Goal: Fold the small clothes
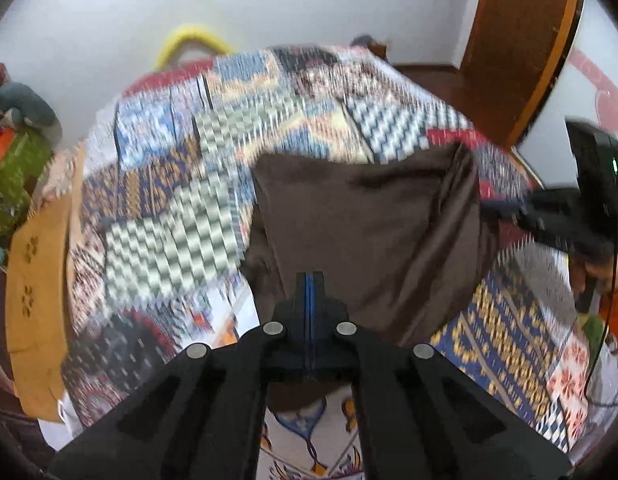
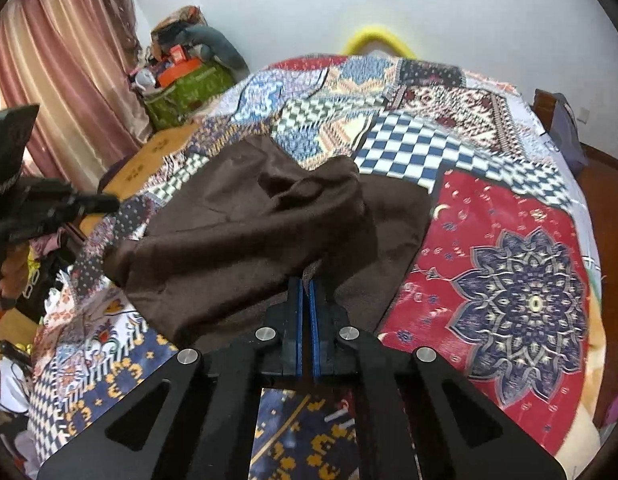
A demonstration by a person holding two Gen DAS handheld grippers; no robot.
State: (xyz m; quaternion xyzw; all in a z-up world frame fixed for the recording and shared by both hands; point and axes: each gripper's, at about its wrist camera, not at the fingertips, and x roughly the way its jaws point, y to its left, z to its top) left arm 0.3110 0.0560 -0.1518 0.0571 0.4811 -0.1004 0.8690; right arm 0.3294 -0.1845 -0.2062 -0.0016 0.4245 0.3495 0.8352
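— Can you read anything from where you stand? A label, a brand, a number?

— Nothing. The patchwork quilt (image 2: 505, 264) on the bed is all pattern: checks, stars, flowers, no letters. Left of the quilt, the orange box (image 2: 177, 67) on the green bag (image 2: 189, 94) may carry print, but it's too small and blurred to read.

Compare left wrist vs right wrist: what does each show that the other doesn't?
Left wrist only: the brown wooden door and the person's orange sleeve.

Right wrist only: the pink curtain, the red star-medallion quilt panel, the green bag piled with clutter.

Both: the brown garment on the patchwork quilt, the left tongs and right tongs each shut on an edge of it, the yellow hoop by the wall.
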